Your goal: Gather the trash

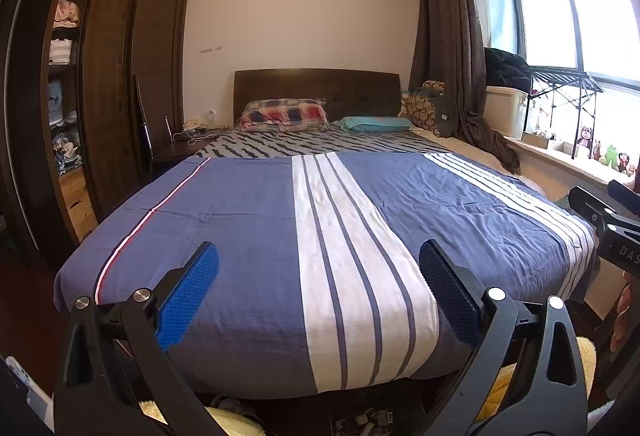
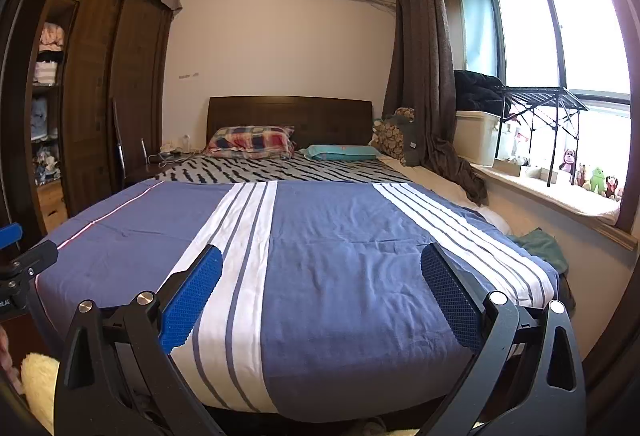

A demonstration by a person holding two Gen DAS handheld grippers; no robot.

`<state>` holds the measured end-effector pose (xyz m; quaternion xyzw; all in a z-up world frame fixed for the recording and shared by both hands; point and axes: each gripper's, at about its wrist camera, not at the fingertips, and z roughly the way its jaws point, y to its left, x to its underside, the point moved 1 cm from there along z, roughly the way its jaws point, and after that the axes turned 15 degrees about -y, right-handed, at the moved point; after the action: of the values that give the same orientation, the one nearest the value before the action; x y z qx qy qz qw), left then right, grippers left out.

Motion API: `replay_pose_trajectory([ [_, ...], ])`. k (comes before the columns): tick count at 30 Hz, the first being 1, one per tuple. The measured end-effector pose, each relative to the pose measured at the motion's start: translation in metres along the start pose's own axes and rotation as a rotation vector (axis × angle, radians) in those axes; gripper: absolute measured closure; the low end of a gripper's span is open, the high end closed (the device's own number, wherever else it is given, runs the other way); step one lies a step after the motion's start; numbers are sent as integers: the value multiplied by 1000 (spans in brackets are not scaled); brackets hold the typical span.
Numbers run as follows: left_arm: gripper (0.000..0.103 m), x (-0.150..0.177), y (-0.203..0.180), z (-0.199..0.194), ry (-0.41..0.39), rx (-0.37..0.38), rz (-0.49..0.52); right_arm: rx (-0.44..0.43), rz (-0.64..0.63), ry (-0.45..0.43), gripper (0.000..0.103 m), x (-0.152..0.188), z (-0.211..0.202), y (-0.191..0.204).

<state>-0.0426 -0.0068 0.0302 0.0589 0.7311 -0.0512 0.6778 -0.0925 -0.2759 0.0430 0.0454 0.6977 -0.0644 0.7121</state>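
Both grippers hover side by side at the foot of a bed (image 1: 248, 220) covered by a blue quilt with white stripes. My left gripper (image 1: 318, 256) stands open, its blue pads wide apart and nothing between them. My right gripper (image 2: 320, 260) is open too and holds nothing. The right gripper's black body shows at the right edge of the left wrist view, and the left gripper's at the left edge of the right wrist view. No trash shows on the quilt. Small pale items (image 1: 366, 422) lie on the floor under the bed's foot, too unclear to name.
A dark wooden wardrobe (image 1: 108, 84) with open shelves stands left, a nightstand (image 1: 180, 148) beside it. Pillows (image 1: 286, 114) rest by the headboard. Right are a brown curtain (image 1: 448, 48), a window sill with toys (image 2: 592, 180), a black rack (image 2: 540, 108), a white bin (image 2: 476, 136). A green cloth (image 2: 544, 244) lies beside the bed.
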Motion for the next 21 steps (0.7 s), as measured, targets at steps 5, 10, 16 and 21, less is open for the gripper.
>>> replay_pose_trajectory([
  [5,8,-1,0,-1,-3,-1,-2,-13,-5,3,3,0,-1,4],
  [10,8,-2,2,-4,-9,-1,-11,-18,-6,0,3,0,-3,7],
  [16,8,-3,3,-6,-11,2,-15,-18,-4,-3,3,-1,-4,8],
  [21,8,-3,3,-6,-11,1,-16,-24,-5,0,3,-2,-3,11],
])
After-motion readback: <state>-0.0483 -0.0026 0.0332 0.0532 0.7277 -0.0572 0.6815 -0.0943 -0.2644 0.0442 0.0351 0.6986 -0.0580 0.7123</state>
